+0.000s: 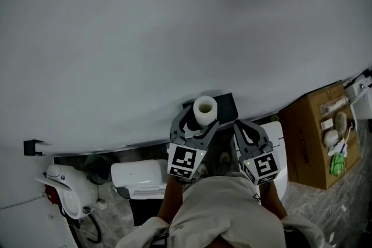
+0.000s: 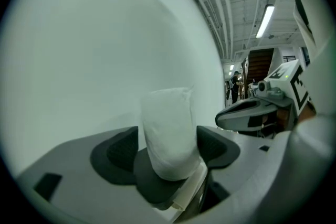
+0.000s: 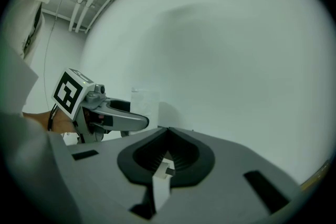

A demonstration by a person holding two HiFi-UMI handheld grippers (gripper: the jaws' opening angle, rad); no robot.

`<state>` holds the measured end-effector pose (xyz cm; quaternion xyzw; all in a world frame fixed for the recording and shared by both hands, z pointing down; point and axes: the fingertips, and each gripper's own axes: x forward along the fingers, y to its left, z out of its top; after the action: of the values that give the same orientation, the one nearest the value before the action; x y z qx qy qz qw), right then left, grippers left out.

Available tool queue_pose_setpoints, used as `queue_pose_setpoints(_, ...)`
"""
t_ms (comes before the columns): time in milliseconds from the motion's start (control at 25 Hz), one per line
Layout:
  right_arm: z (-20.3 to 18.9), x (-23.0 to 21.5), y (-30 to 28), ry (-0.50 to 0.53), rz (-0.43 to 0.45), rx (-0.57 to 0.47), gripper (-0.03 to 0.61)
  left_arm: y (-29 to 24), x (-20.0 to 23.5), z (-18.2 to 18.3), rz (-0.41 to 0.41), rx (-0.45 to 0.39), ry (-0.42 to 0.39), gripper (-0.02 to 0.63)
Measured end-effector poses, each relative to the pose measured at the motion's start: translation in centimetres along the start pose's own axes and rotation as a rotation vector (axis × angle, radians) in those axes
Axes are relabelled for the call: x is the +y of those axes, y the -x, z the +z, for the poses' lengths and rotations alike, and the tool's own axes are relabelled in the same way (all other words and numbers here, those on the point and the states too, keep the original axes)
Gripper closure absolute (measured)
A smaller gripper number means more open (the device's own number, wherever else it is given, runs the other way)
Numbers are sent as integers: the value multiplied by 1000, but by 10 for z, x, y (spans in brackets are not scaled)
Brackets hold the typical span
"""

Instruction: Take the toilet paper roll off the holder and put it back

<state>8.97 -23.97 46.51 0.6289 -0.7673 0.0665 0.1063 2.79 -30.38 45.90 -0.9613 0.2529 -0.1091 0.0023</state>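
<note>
White wall (image 1: 174,38) fills most of the head view, with a black holder (image 1: 228,103) fixed low on it. The roll (image 1: 204,108) stands upright on the holder, its core open to the top. The left gripper (image 1: 196,124) reaches around the roll, jaws spread wide with the roll between them. Its left pad (image 2: 122,150) stands clear of the paper and its right pad sits just beside it. Right of the roll, the right gripper (image 1: 241,126) points at the wall, its jaws closed together on nothing. A cardboard box (image 1: 317,136) stands on the floor at the far right.
</note>
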Motion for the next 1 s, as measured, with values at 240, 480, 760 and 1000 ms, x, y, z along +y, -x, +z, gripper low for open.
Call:
queue_pose_setpoints(240, 1, -1, 0, -5, -7, -7, 581, -2, 0, 0, 10, 1, -35, 301)
queue_pose_setpoints(480, -1, -1, 2, -10, -24, -2, 581, -1, 1, -1, 2, -3, -37, 310)
queue_pose_setpoints(760, 1, 0, 4, -8, -46, -9, 581, -1, 1, 0, -11, -11, -38, 310)
queue_pose_setpoints(1000, 2, 1, 8, -9, -76, -10, 581, 0, 1, 1, -24, -20, -43, 311)
